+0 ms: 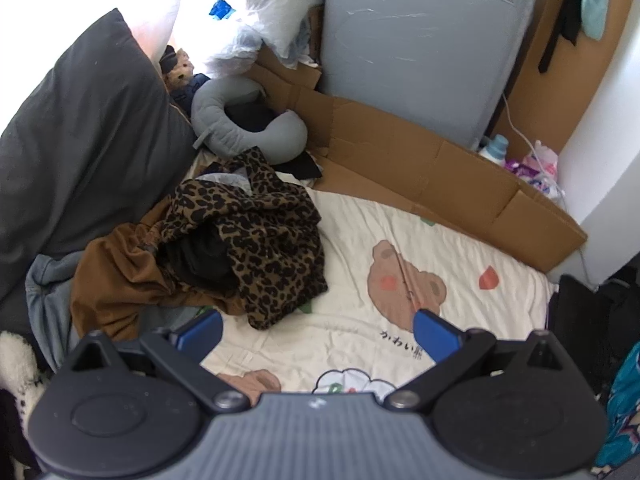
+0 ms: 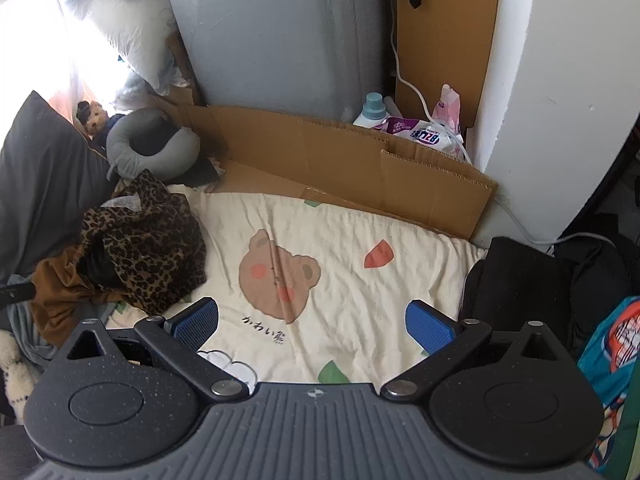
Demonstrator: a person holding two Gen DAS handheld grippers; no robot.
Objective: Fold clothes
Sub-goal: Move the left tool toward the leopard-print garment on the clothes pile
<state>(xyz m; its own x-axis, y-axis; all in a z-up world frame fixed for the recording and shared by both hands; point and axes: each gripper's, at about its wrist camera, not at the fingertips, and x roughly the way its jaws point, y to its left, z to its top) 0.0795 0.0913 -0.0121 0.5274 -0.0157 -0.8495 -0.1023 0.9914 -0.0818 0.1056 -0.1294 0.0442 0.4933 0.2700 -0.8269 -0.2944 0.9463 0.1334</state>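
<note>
While both grippers hang empty over the cream bear-print sheet (image 2: 352, 216), folding has not begun. The left gripper (image 1: 318, 334) and right gripper (image 2: 312, 322) both stand wide apart. Left of the printed bear (image 2: 280, 276) lies a crumpled leopard-print garment (image 1: 256, 236), soft and fleecy-looking, heaped over brown cloth (image 1: 116, 280), perhaps trousers. Next: pick one piece and spread it flat.

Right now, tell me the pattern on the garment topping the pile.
Leopard print, black spots on brown, on the top garment; clearest in the left wrist view.
</note>
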